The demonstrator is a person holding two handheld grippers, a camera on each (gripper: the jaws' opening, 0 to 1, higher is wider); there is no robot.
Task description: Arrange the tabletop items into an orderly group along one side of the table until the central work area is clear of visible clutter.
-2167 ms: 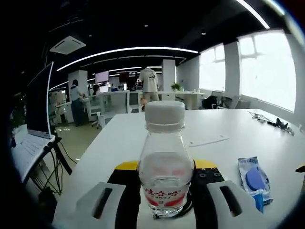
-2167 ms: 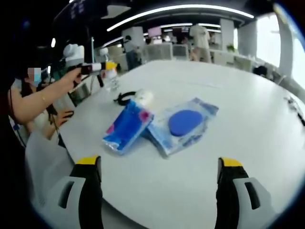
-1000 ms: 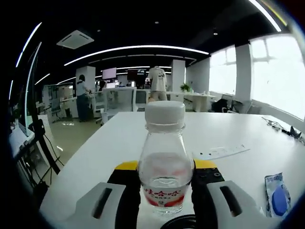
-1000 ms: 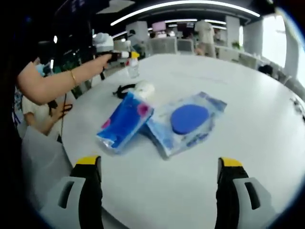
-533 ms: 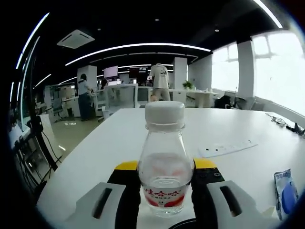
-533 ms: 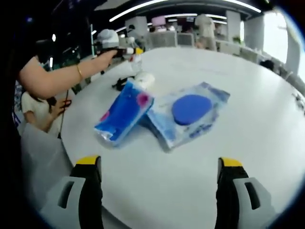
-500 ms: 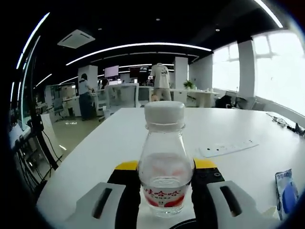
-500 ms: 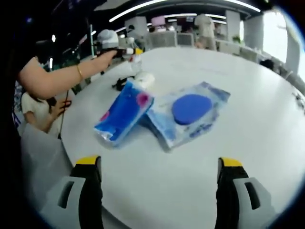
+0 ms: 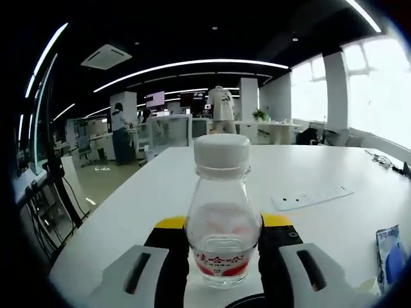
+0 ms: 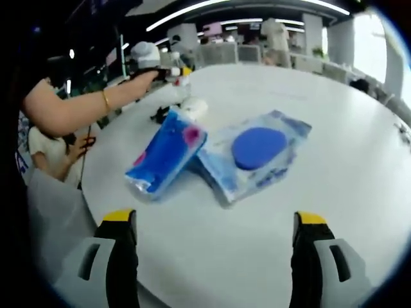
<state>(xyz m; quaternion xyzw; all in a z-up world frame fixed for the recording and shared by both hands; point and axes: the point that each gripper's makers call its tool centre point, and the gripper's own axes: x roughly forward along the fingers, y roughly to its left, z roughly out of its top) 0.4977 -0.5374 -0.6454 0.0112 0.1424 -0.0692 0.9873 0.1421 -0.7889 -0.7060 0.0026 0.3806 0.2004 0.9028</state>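
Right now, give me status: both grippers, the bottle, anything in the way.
Left gripper shut on bottle. Right gripper open, empty, above the table. Blue pouch and blue-disc packet lie side by side ahead of it.

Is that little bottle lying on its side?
No, the bottle stands upright between the left gripper fingers, white cap on top.

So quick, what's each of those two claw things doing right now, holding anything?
Left gripper: closed on the small clear bottle.
Right gripper: open, holding nothing, above the white table.
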